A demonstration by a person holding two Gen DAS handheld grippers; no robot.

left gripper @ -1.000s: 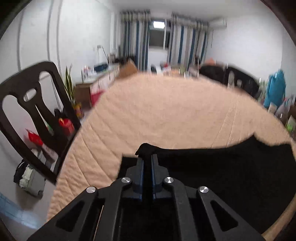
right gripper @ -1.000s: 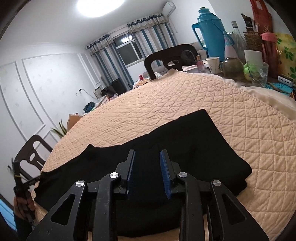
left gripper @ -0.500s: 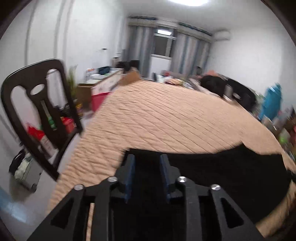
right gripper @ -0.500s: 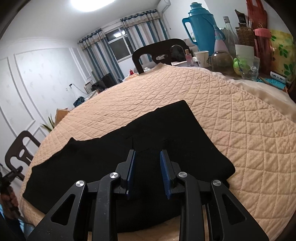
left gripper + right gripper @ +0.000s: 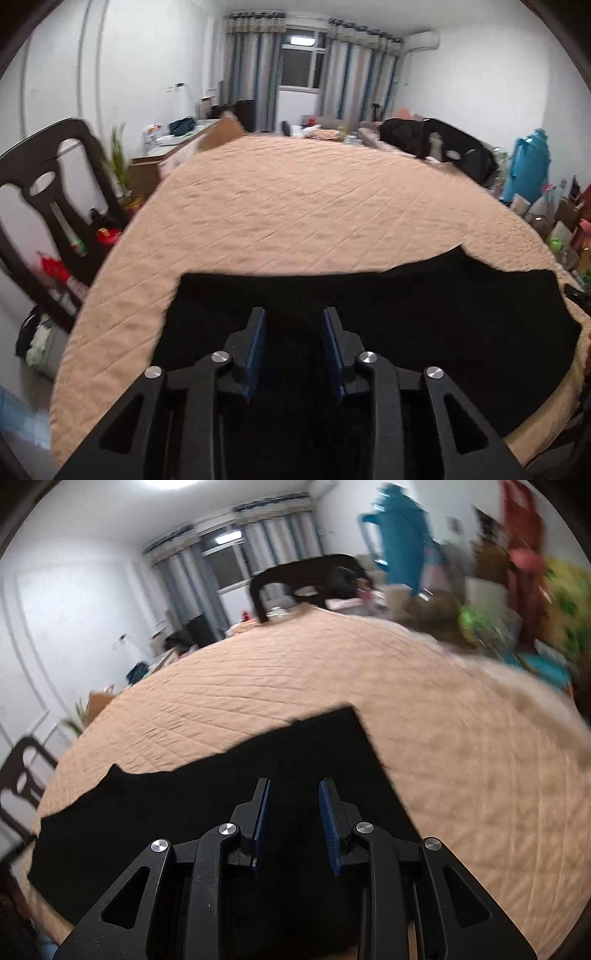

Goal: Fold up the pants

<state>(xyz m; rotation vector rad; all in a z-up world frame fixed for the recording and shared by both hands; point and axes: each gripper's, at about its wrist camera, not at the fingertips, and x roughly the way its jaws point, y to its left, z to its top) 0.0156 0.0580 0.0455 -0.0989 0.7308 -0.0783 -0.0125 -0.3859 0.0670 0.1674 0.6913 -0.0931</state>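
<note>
Left wrist cam sat low and close over the black pants (image 5: 406,314), looking forward and down along its own fingers (image 5: 256,343) across the quilted table cover (image 5: 295,206) toward the far window (image 5: 299,66). Right wrist cam did the same from the pants' right end, angled further left, blurred on its right. We had both views sharing the pants, the cover, the window, the teal flask (image 5: 402,535) and the far chair (image 5: 306,576).
</note>
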